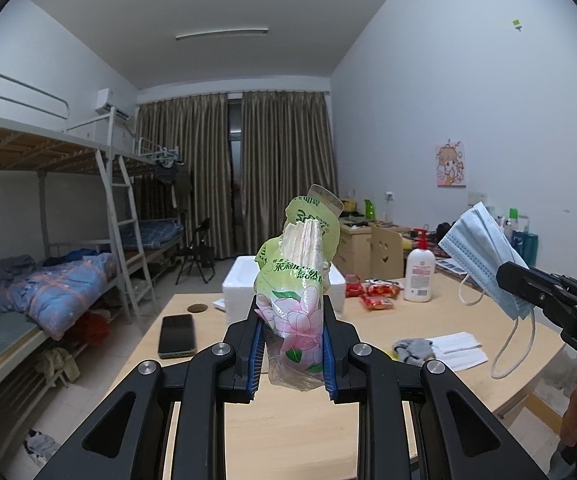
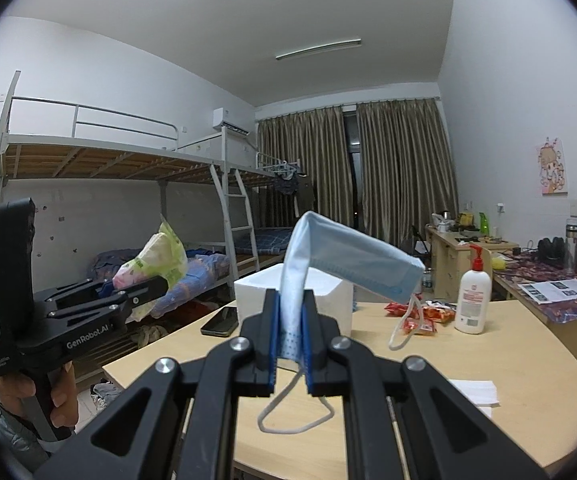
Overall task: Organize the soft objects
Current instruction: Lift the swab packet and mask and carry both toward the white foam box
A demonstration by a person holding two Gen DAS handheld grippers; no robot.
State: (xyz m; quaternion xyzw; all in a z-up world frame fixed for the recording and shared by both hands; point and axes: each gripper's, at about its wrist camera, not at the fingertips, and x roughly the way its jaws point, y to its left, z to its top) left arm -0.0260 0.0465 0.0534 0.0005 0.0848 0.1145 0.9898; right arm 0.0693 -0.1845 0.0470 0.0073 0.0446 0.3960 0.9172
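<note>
My left gripper (image 1: 290,320) is shut on a green and pink tissue pack (image 1: 296,276) and holds it upright, high above the table. It also shows in the right wrist view (image 2: 156,264), far left. My right gripper (image 2: 290,316) is shut on a folded blue face mask (image 2: 352,264), whose ear loops hang down. The mask also shows in the left wrist view (image 1: 488,256), with the right gripper (image 1: 506,276) at the right edge. A white foam box (image 1: 244,280) stands open on the table behind both grippers, also in the right wrist view (image 2: 328,300).
On the wooden table (image 1: 288,420) lie a black phone (image 1: 176,336), a grey sock (image 1: 412,348), white tissues (image 1: 460,348), red snack packets (image 1: 380,296) and a lotion pump bottle (image 1: 419,272). Bunk beds (image 1: 48,240) stand at the left.
</note>
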